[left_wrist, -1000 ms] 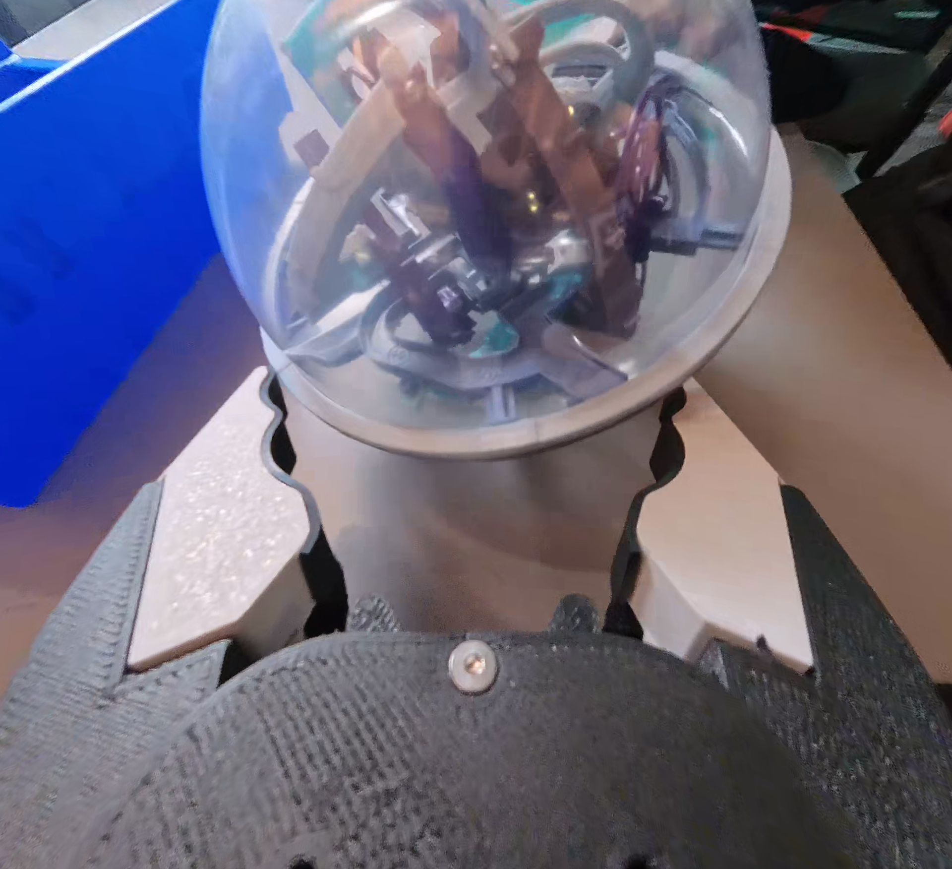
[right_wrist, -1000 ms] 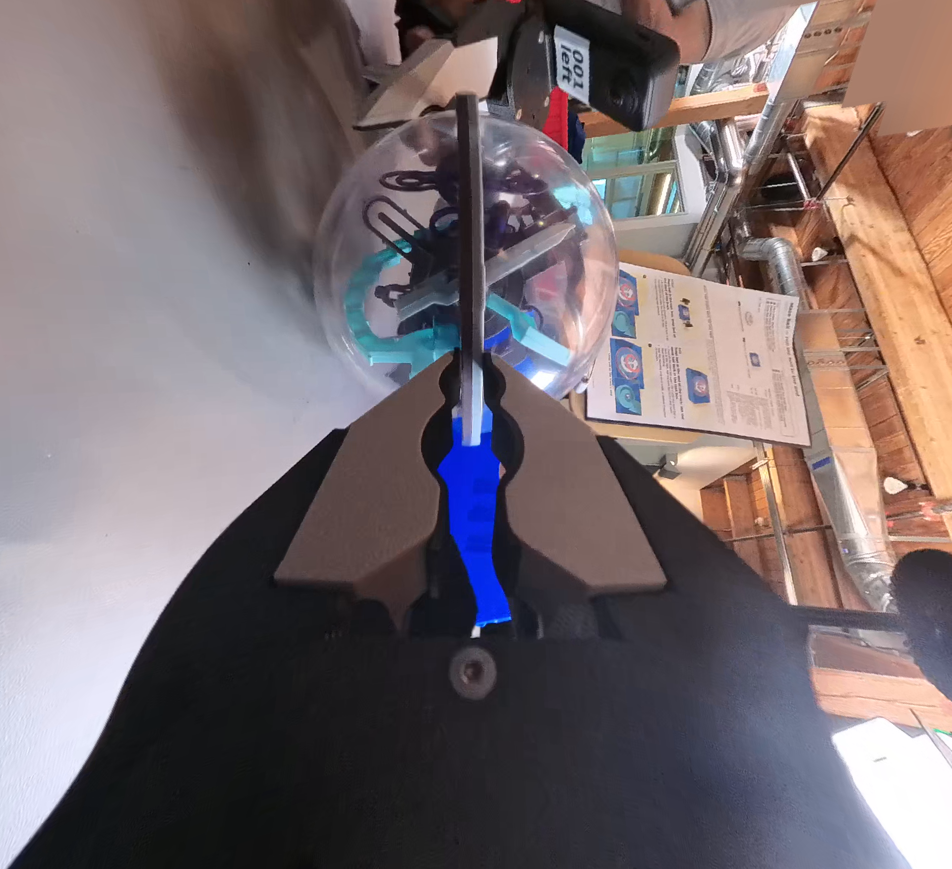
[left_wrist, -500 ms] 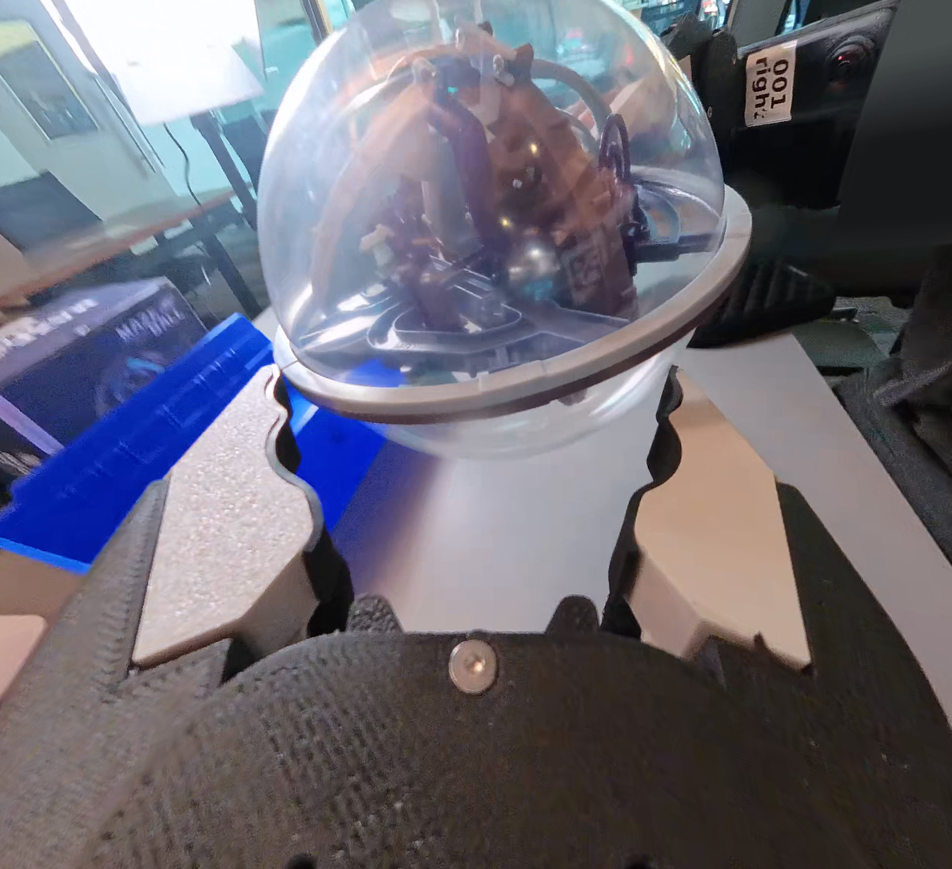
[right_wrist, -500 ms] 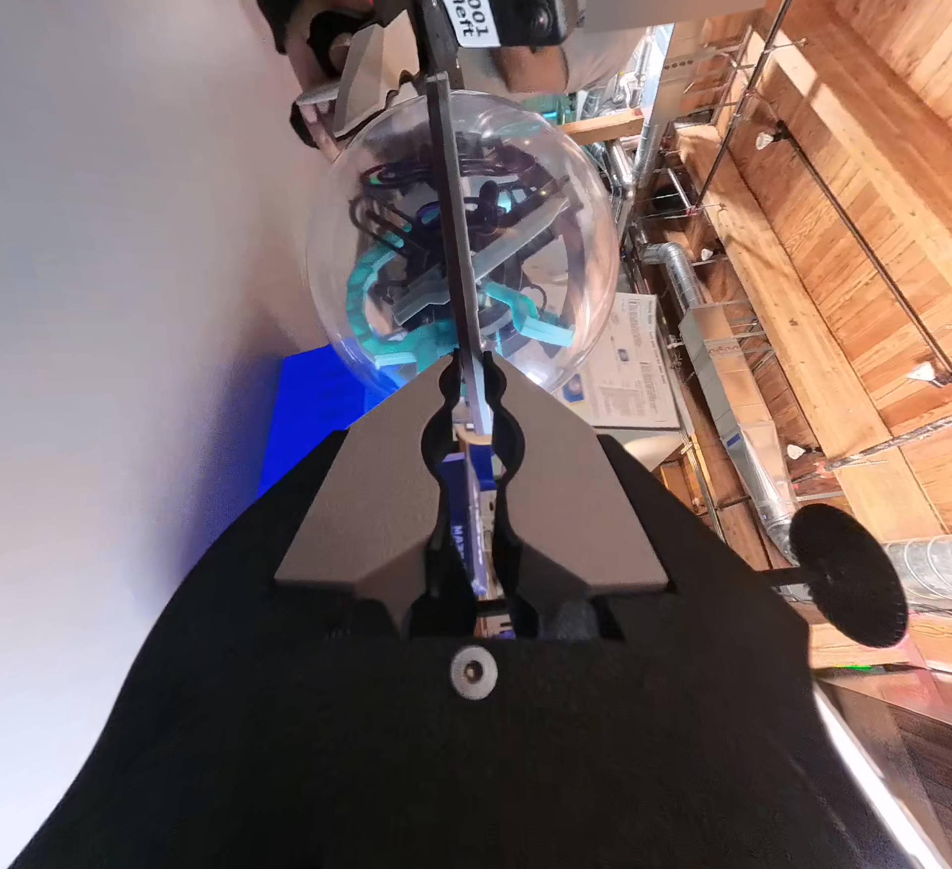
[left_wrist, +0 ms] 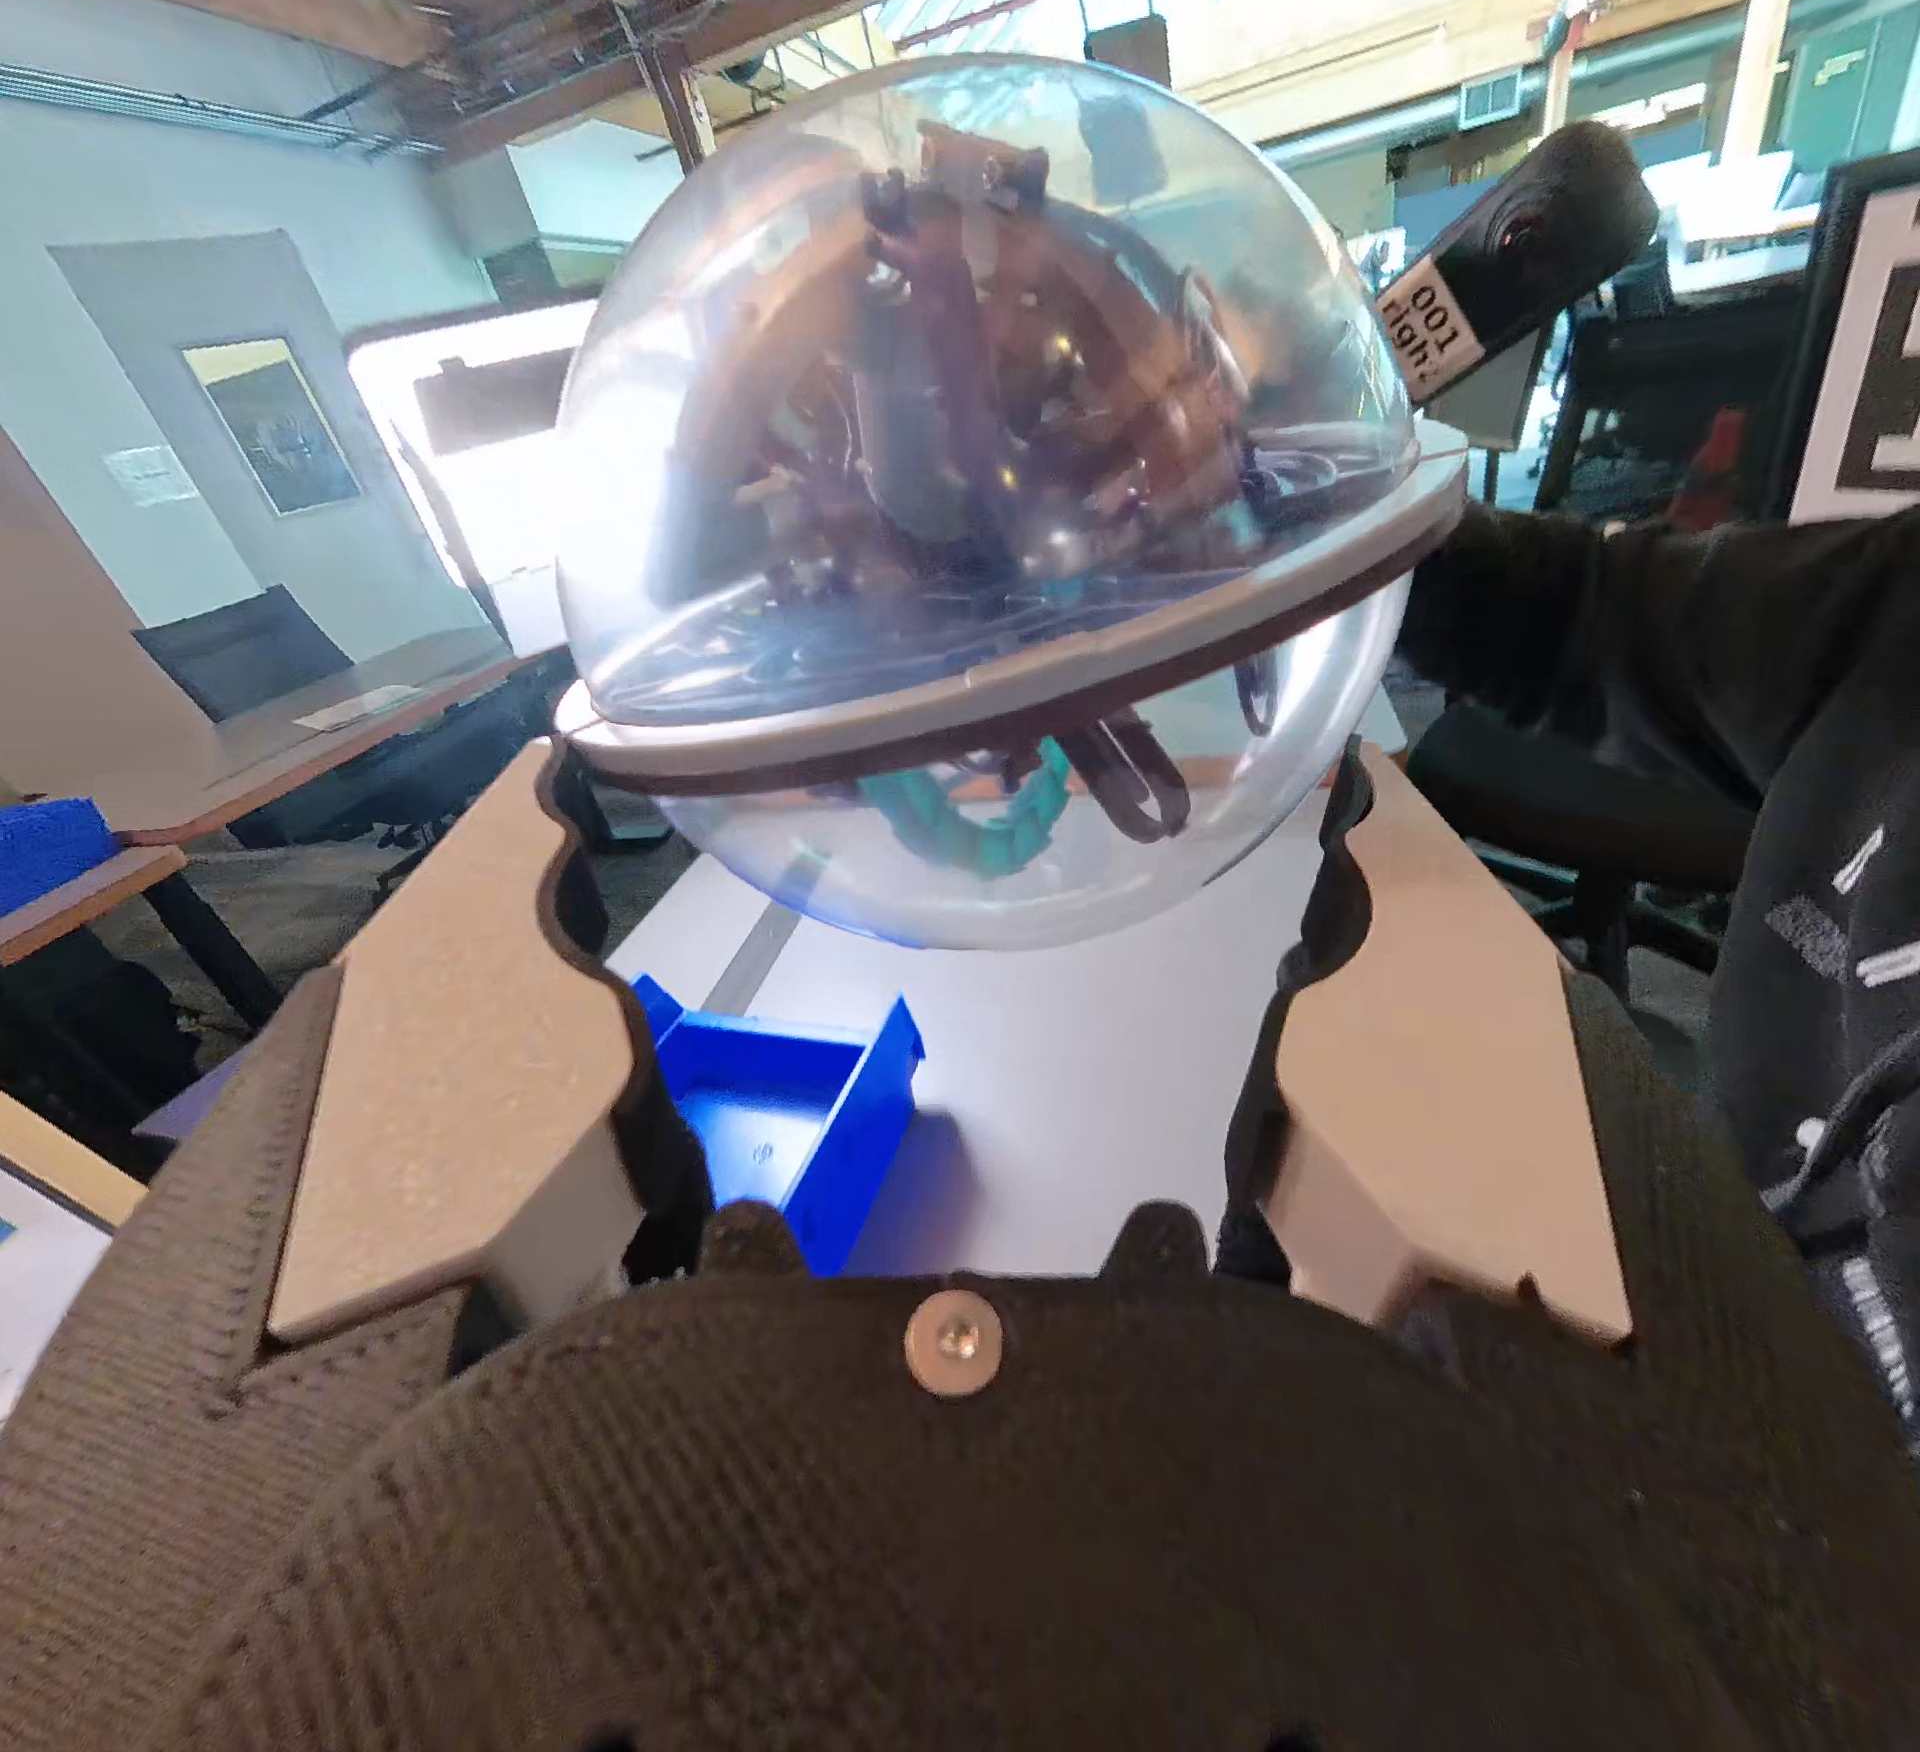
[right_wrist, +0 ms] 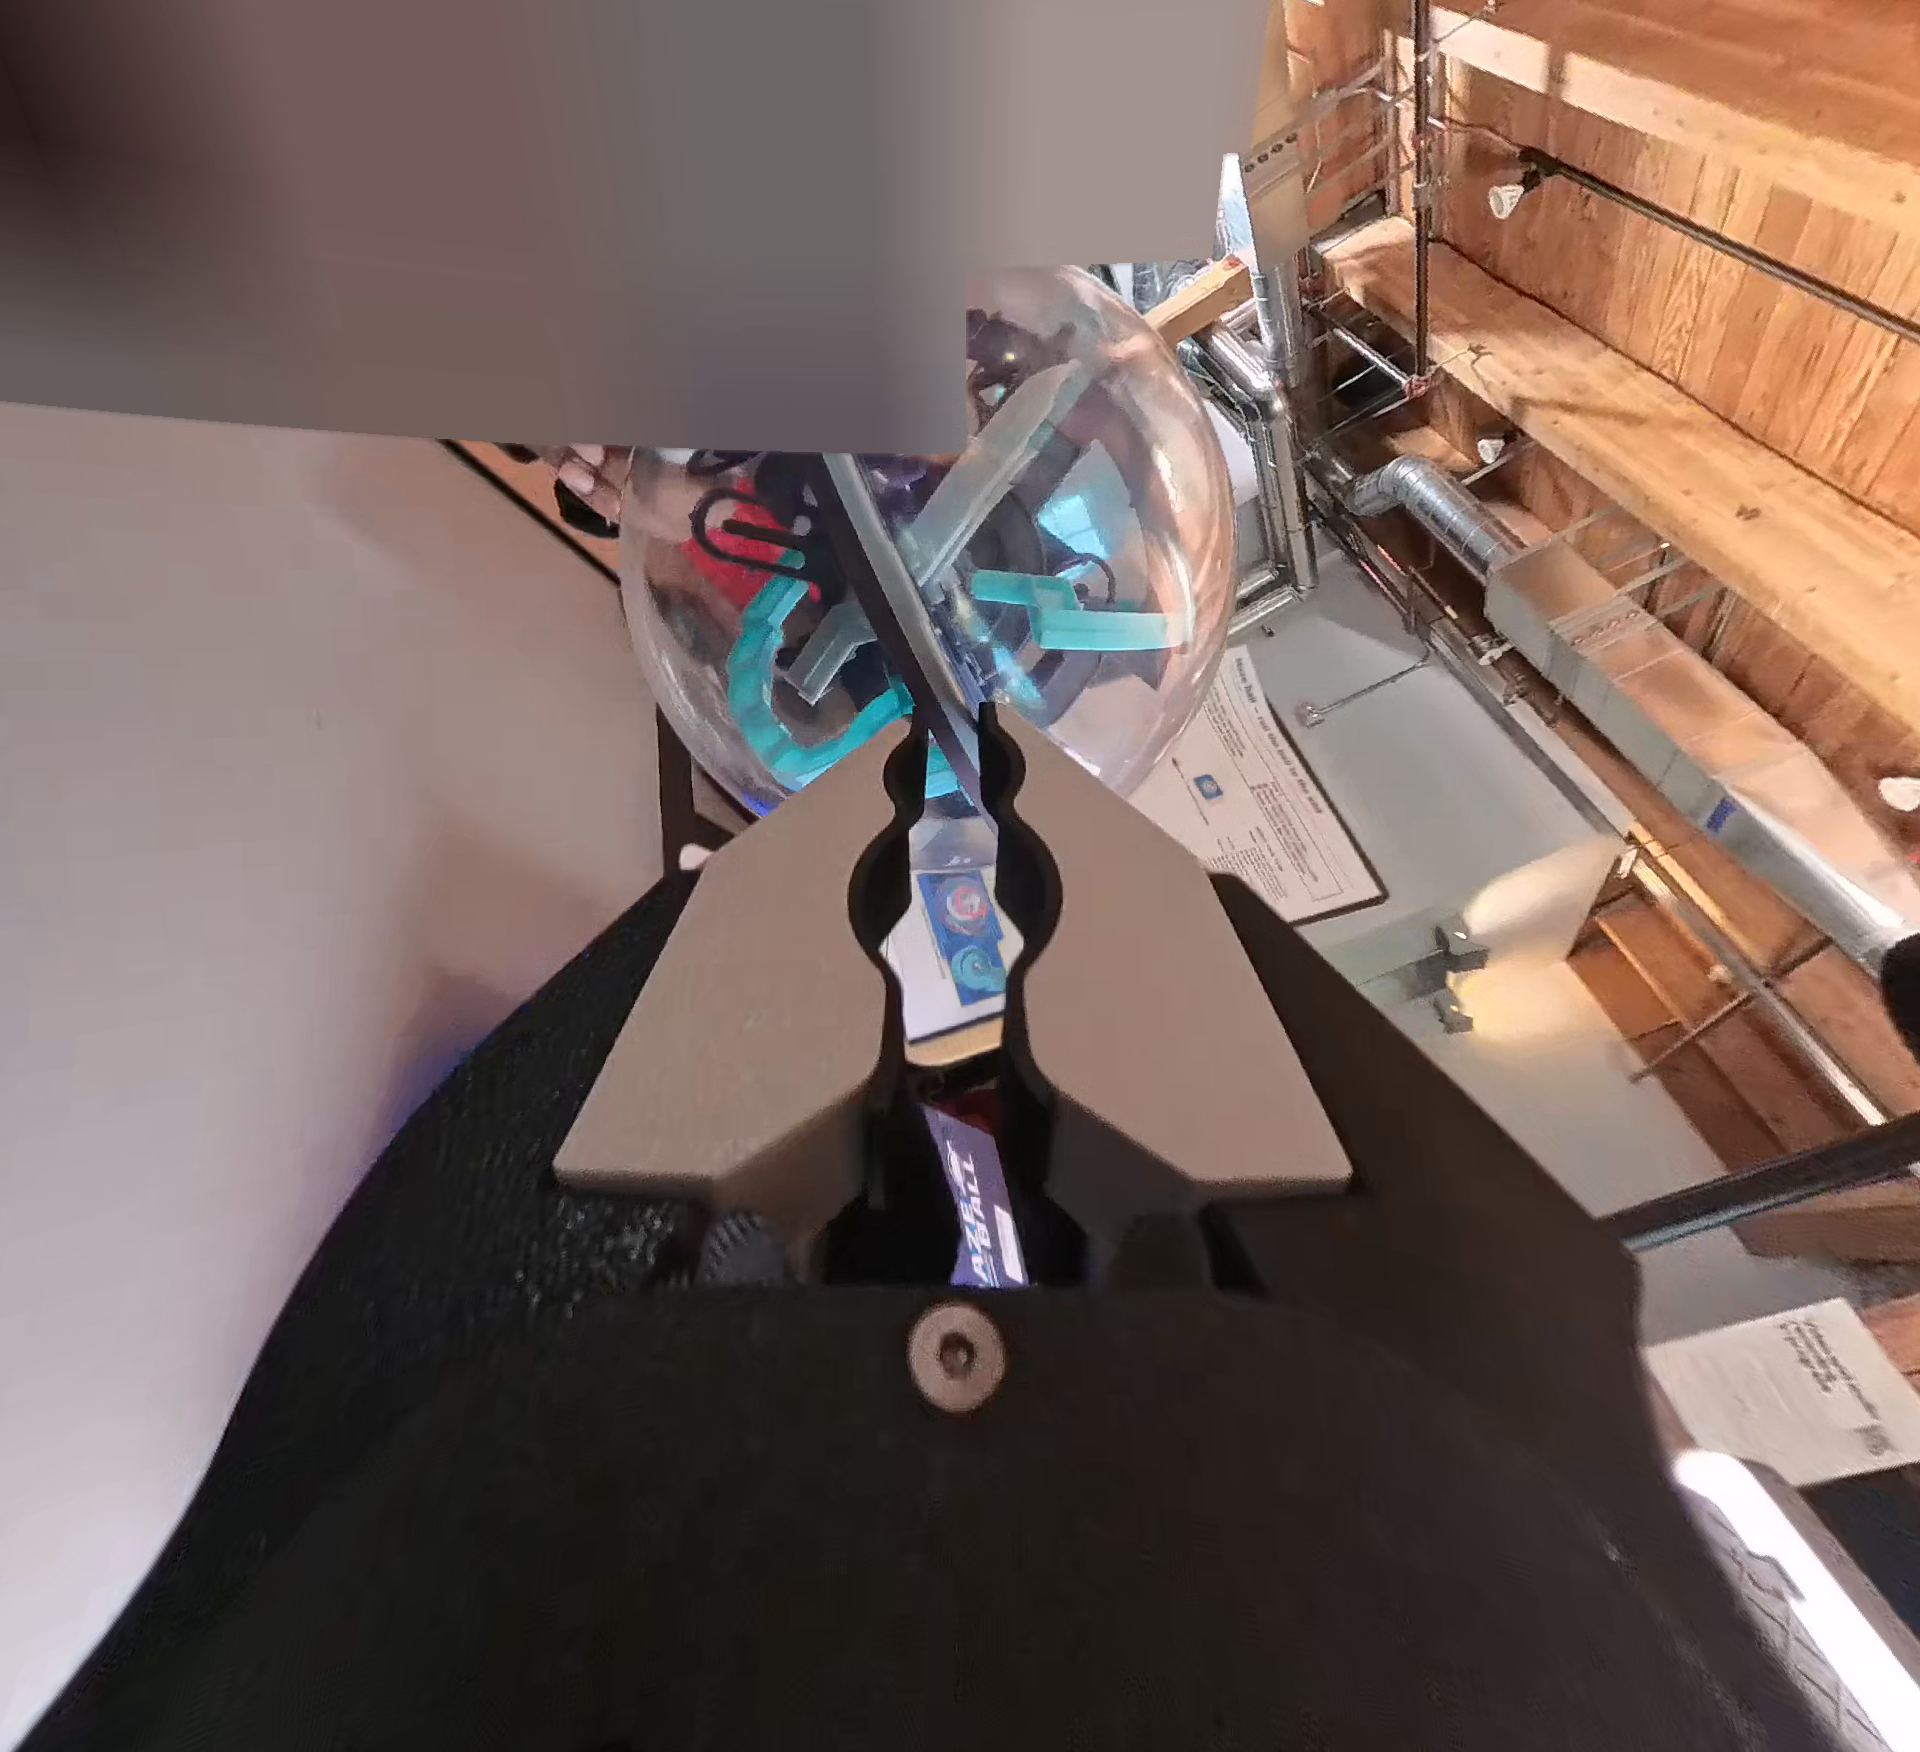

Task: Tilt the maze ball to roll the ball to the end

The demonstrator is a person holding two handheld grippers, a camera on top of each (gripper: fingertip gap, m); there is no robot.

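Note:
The maze ball [left_wrist: 987,455] is a clear sphere with brown, purple and teal tracks inside and a grey rim [left_wrist: 1039,700] round its middle. It is held in the air, its rim tilted up to the right. My left gripper [left_wrist: 956,767] is spread wide and closed on the ball's lower half, fingertips just under the rim. A small shiny ball [left_wrist: 1060,547] shows among the tracks. My right gripper [right_wrist: 951,726] is shut on the rim's edge [right_wrist: 883,601] of the maze ball [right_wrist: 1091,580]; it also shows in the left wrist view [left_wrist: 1507,279] at the ball's far right.
A blue bin [left_wrist: 790,1110] sits on the white table [left_wrist: 1039,1079] below the ball. A person's black sleeve [left_wrist: 1818,871] is at the right. A printed sheet [right_wrist: 1278,819] and a dark box [right_wrist: 977,1214] lie behind my right gripper. Desks and chairs stand farther off.
Both grippers have lifted and turned the maze ball. The left view swung up from the table to the room, and the rim now slants across the right view.

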